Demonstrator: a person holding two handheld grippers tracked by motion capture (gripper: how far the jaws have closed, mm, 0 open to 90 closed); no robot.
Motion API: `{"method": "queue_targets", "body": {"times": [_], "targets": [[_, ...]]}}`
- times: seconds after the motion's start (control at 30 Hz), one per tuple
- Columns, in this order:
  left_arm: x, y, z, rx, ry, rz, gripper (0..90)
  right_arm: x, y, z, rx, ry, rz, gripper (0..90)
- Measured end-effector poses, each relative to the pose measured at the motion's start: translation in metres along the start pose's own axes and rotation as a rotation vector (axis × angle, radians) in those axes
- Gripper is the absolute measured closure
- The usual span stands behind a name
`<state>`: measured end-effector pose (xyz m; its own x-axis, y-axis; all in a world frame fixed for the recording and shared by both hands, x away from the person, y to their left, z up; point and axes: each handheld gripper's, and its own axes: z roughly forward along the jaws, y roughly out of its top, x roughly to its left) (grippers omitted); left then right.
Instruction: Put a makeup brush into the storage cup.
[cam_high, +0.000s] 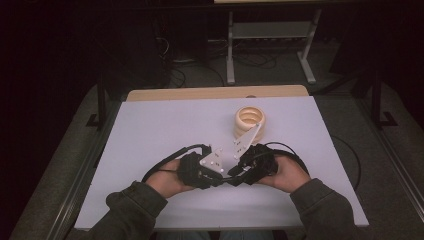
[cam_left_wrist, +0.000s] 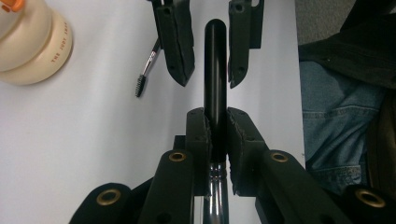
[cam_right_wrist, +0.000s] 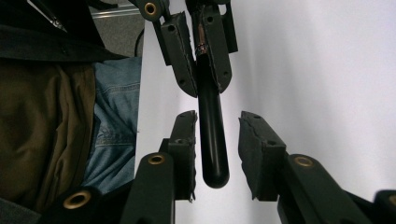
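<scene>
High view: both grippers meet near the table's 6 o'clock edge, a cream jar at 12 o'clock from them. Left gripper view: left gripper is clamped on a black tube; a small brush lies at 10 o'clock. Right gripper view: right gripper has jaws apart around the tube's rounded end, not pressing.

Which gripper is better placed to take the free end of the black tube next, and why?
The right gripper. The left gripper is already shut on the black tube near its metal band, while the right one's jaws stand on either side of the tube's rounded free end, not yet pressing on it.
</scene>
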<state>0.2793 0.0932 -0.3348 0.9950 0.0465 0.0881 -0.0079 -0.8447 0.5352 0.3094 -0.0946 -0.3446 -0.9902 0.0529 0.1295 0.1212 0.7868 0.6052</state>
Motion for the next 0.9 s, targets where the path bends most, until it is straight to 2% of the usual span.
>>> {"method": "queue_targets", "body": {"times": [0.17, 0.2, 0.43, 0.53, 0.67, 0.9], "targets": [[-0.001, 0.001, 0.001, 0.000, -0.016, -0.010, 79.7, -0.001, -0.001, 0.001, 0.000, 0.015, -0.013, 73.5], [0.000, 0.001, 0.001, 0.004, -0.018, 0.000, 79.7, -0.002, -0.002, 0.001, -0.004, 0.038, -0.016, 75.3], [0.000, 0.002, 0.002, 0.013, -0.026, 0.017, 79.6, -0.001, -0.004, 0.001, -0.003, 0.047, -0.024, 78.4], [0.000, 0.001, 0.004, 0.018, -0.066, -0.004, 78.7, 0.000, -0.006, 0.002, -0.003, 0.054, -0.031, 78.6], [0.000, -0.002, 0.005, 0.048, -0.055, -0.018, 68.1, 0.003, -0.009, 0.002, -0.006, 0.026, -0.046, 78.8], [0.003, -0.011, 0.003, 0.060, -0.042, -0.033, 63.6, 0.007, -0.017, -0.011, -0.041, 0.002, -0.045, 78.8]]}}
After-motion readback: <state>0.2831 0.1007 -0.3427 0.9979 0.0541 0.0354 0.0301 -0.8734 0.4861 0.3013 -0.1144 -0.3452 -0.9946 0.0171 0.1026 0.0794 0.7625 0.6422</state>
